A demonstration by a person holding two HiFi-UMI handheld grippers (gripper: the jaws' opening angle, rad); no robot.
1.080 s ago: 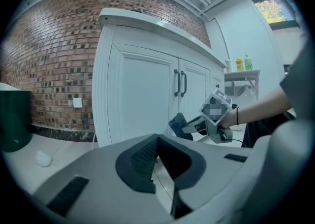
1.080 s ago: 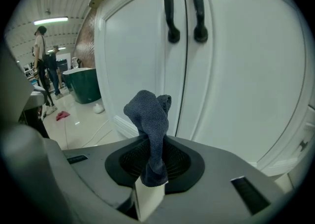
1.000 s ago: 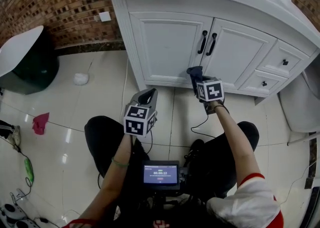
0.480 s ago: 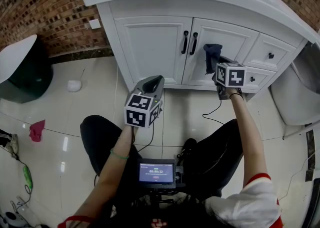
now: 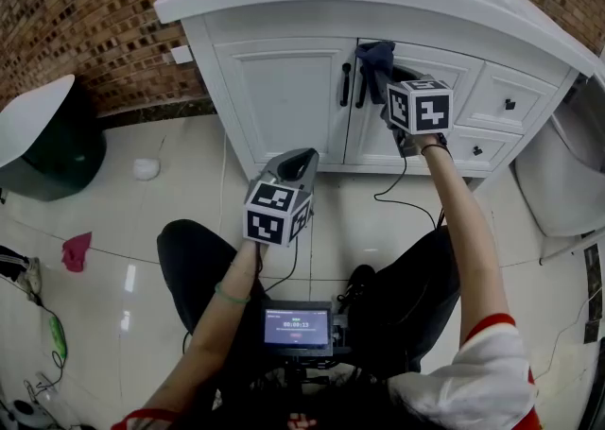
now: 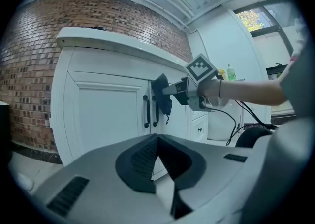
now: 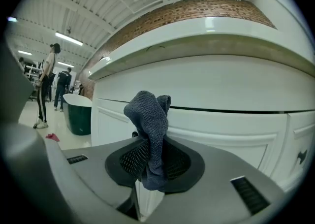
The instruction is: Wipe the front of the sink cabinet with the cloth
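Note:
The white sink cabinet (image 5: 284, 88) stands in front of me, with two doors and black handles (image 5: 346, 84). My right gripper (image 5: 386, 69) is shut on a dark grey-blue cloth (image 5: 375, 58), held up against the top of the right door beside the handles. In the right gripper view the cloth (image 7: 151, 134) bunches upward between the jaws, close to the cabinet front (image 7: 221, 90). My left gripper (image 5: 301, 162) hangs lower, away from the cabinet, shut with nothing in it. From the left gripper view, the cloth (image 6: 161, 95) and the right gripper (image 6: 167, 89) are by the door handles (image 6: 146, 112).
A brick wall (image 5: 85, 12) runs behind the cabinet. A dark green bin with a white lid (image 5: 43, 130) sits at left, with a white wad (image 5: 145, 168) and a pink rag (image 5: 74, 252) on the glossy floor. Drawers (image 5: 510, 102) lie right of the doors. People stand far off (image 7: 49, 80).
My right gripper has carried the cloth from the cabinet's bottom edge up and across to the top of the right door near the handles. The left gripper stayed low and shifted slightly right.

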